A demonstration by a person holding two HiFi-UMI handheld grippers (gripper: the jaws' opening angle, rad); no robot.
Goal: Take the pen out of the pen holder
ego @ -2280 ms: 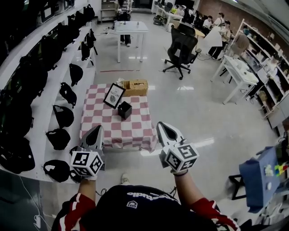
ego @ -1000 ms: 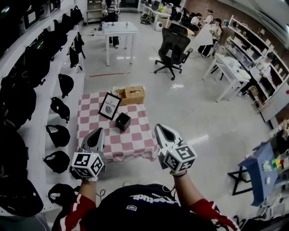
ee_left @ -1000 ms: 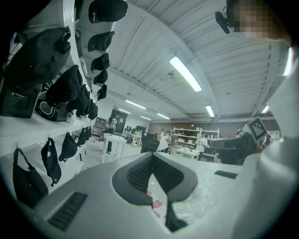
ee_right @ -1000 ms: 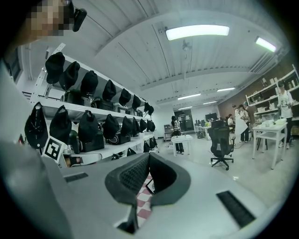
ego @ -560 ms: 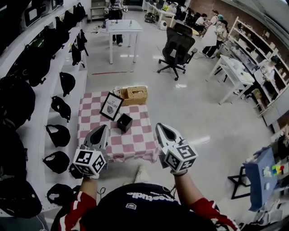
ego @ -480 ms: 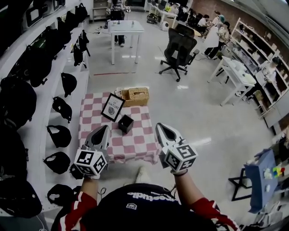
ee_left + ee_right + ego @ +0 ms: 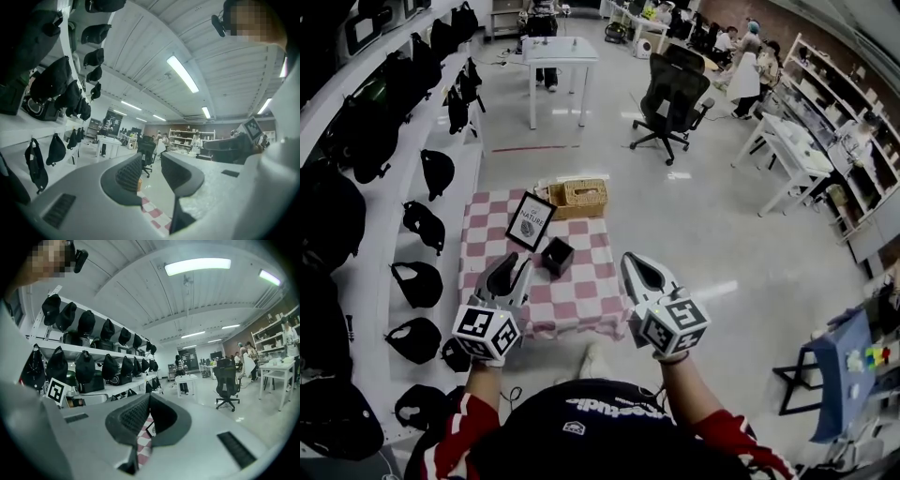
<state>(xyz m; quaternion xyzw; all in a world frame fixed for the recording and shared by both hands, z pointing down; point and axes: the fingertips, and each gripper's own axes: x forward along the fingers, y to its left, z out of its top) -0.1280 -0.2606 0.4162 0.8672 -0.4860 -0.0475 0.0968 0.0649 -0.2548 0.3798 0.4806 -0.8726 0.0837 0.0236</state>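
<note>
Here, the left gripper (image 7: 514,272) is held level with its jaws spread. They have just been opening, and nothing is seen between them. The right gripper (image 7: 630,261) is seen clenched, with nothing gripped. Both are held on the near side of the checked cloth (image 7: 581,298), apart from everything laid on it.

Farther on, the black pen holder (image 7: 557,255) is found upright on that cloth, just in front of a leaning framed sign (image 7: 531,221), with a wicker basket (image 7: 578,195) behind. The pen cannot be made out at this size and is presumed to be inside the holder.

The open jaws would best be brought down over the holder's mouth, so that the pen is pinched near its top and drawn straight up. The holder, judged light, could be steadied by the shut gripper.
</note>
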